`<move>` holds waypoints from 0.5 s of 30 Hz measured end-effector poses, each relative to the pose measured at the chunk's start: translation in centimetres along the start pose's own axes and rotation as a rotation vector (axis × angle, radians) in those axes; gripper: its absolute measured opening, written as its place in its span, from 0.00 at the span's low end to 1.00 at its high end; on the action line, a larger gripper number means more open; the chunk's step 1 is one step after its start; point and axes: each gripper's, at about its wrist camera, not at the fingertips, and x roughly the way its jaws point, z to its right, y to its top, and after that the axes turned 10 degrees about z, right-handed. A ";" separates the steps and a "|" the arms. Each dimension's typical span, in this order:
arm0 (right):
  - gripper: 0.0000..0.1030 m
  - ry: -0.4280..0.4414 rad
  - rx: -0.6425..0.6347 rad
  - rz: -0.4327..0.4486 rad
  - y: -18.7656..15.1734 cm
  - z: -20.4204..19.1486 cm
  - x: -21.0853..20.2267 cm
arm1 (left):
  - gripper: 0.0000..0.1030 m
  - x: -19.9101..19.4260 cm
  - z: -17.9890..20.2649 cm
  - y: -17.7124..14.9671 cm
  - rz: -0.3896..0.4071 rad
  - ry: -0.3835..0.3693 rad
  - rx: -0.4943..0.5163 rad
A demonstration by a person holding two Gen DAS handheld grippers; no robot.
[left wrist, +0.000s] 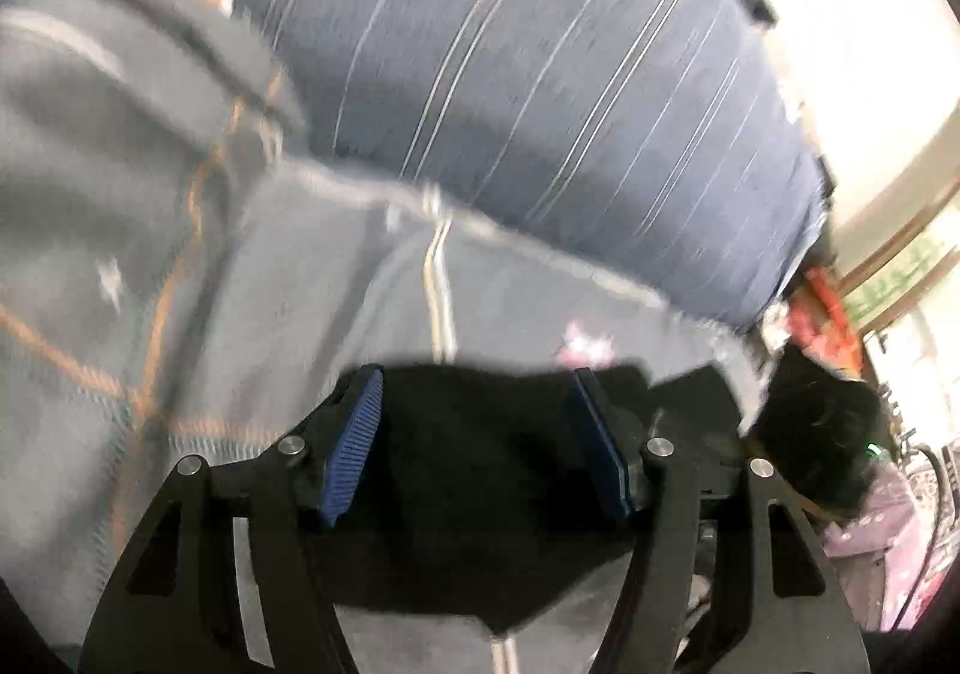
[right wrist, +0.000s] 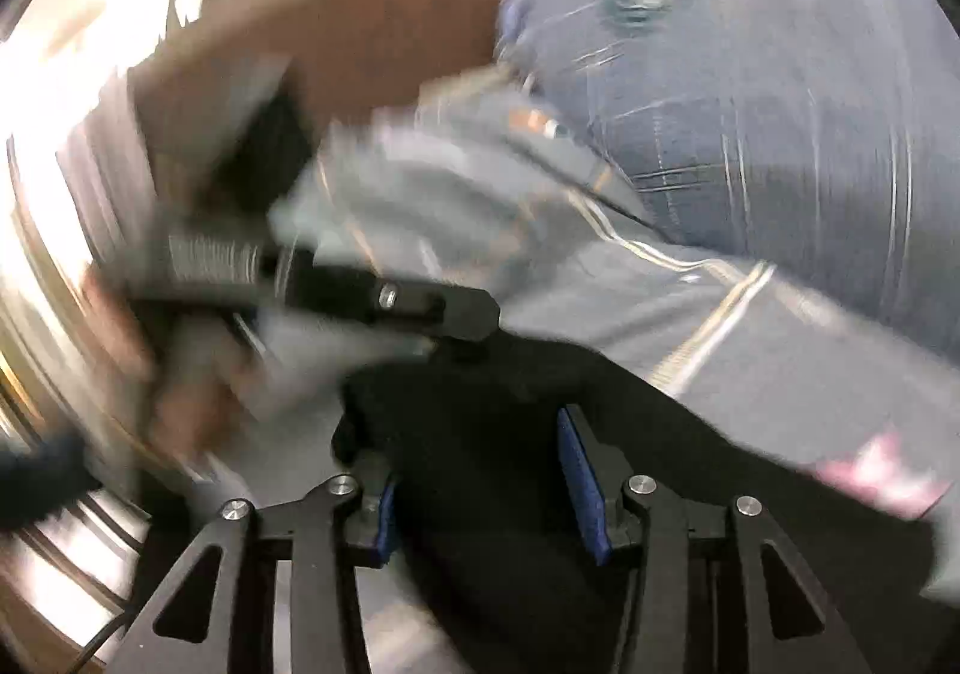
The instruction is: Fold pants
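Note:
Black pants [left wrist: 474,470] lie between the fingers of my left gripper [left wrist: 477,392], whose blue pads [left wrist: 354,446] stand wide apart with the dark cloth spanning the gap. In the right wrist view the same black pants [right wrist: 480,470] fill the space between the pads of my right gripper [right wrist: 480,452], which also stand apart. The other gripper's black body [right wrist: 408,302] shows just beyond, to the left. Both views are blurred by motion. Whether either gripper pinches the cloth is unclear.
A grey-blue blanket with orange and white lines [left wrist: 150,254] covers the near bed. A darker blue striped cover [left wrist: 540,92] lies beyond it. A brown headboard [right wrist: 360,26] is at the upper left in the right wrist view. Red and pink items [left wrist: 822,308] sit at the bed's right edge.

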 end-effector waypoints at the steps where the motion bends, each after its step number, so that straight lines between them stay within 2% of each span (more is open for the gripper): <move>1: 0.44 0.062 0.092 0.041 0.4 0.7 -0.6 | 0.60 -0.5 -0.2 0.4 0.021 -0.001 -0.002; 2: 0.46 0.086 0.133 0.053 0.4 1.0 -0.7 | 0.60 -0.8 -0.5 0.7 0.029 0.009 0.000; 4: 0.46 0.082 0.133 -0.021 -0.5 0.7 0.6 | 0.60 -1.0 -1.5 0.7 0.022 0.064 -0.001; 7: 0.46 -0.023 -0.059 -0.169 -2.7 -1.7 2.8 | 0.60 -1.3 -3.3 -0.3 -0.022 0.114 -0.025; 9: 0.46 -0.034 -0.185 -0.228 -4.2 -3.8 3.7 | 0.60 -1.7 -4.1 -1.4 -0.044 0.134 -0.025; 12: 0.47 -0.067 -0.263 -0.222 -5.0 -5.3 3.7 | 0.60 -2.5 -4.4 -2.6 -0.056 0.155 -0.022; 15: 0.47 -0.041 -0.223 -0.209 -5.0 -5.2 4.5 | 0.60 -2.8 -3.8 -3.6 -0.056 0.127 -0.028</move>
